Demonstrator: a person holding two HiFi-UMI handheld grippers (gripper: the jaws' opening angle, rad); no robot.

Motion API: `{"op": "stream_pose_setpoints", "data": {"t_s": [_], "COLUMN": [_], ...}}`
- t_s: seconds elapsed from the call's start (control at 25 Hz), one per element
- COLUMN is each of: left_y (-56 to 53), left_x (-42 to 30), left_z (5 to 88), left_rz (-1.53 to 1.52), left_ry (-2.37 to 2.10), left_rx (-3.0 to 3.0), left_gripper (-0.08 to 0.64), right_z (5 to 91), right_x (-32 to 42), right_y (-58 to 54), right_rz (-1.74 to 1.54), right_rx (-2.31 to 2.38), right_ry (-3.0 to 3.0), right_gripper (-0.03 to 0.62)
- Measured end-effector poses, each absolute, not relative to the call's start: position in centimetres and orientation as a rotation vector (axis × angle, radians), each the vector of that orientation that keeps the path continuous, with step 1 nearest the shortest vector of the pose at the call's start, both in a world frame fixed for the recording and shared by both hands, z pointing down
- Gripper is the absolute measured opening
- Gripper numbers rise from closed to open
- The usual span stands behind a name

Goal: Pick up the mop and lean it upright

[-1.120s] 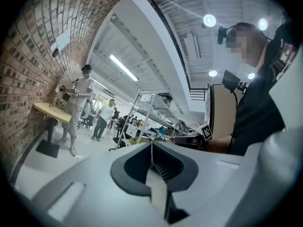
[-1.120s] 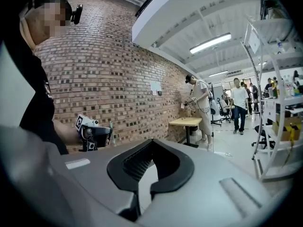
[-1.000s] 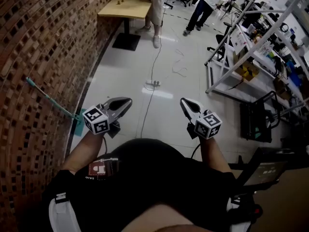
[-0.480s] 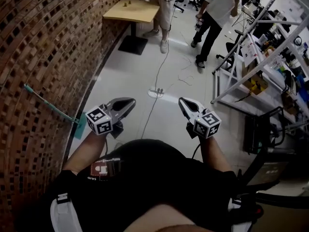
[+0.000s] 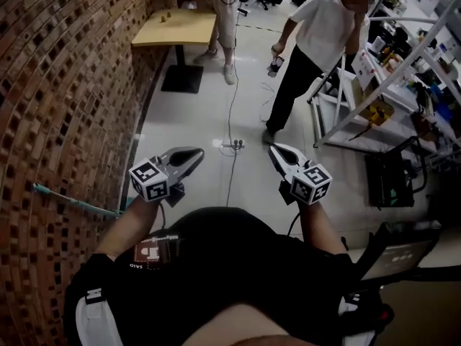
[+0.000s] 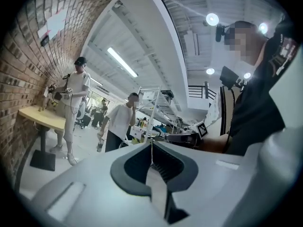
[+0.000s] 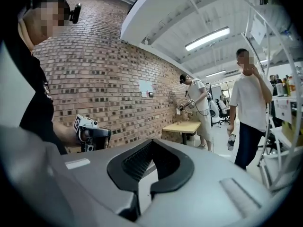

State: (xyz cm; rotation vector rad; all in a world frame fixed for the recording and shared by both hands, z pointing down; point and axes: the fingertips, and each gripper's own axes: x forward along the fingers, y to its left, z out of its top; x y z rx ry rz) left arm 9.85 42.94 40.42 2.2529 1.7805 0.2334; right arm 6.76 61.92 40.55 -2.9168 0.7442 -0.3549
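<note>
The mop's teal handle [image 5: 72,199] leans against the brick wall [image 5: 57,121] at the left of the head view; its head is hidden behind my left arm. My left gripper [image 5: 196,152] is held in front of my chest, shut and empty, to the right of the mop. My right gripper [image 5: 274,152] is level with it, also shut with nothing in it. In the left gripper view the jaws [image 6: 151,148] meet, and the right gripper view shows its jaws [image 7: 150,148] closed too.
A person in a white shirt [image 5: 317,42] walks just ahead on the right. Another person [image 5: 225,13] stands by a wooden table [image 5: 176,29] at the wall. A cable [image 5: 230,121] runs along the floor. Metal shelving [image 5: 389,85] lines the right side.
The person in the white shirt has walked closer. The view has shifted, so the mop now sits lower at the left. Both grippers keep their places, shut.
</note>
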Motion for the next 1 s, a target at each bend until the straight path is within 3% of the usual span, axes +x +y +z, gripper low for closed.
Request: {"op": "stream_pose_setpoints", "data": {"t_s": [0.72, 1.0], "left_y": [42.4, 35.7], "left_x": [15.3, 16.5], "left_z": [39.9, 40.3], "left_rz": [0.212, 0.205], "left_ry": [1.702, 1.591], "left_rx": [2.232, 2.306], "left_gripper": [0.003, 0.003], "right_z": [40.9, 39.3], "right_x": [12.5, 16.9], "right_y": [61.3, 54.2], "right_rz": [-0.398, -0.385], "right_rx": [-2.932, -2.906], "right_ry": [0.806, 0.971], "right_gripper": [0.014, 0.014]}}
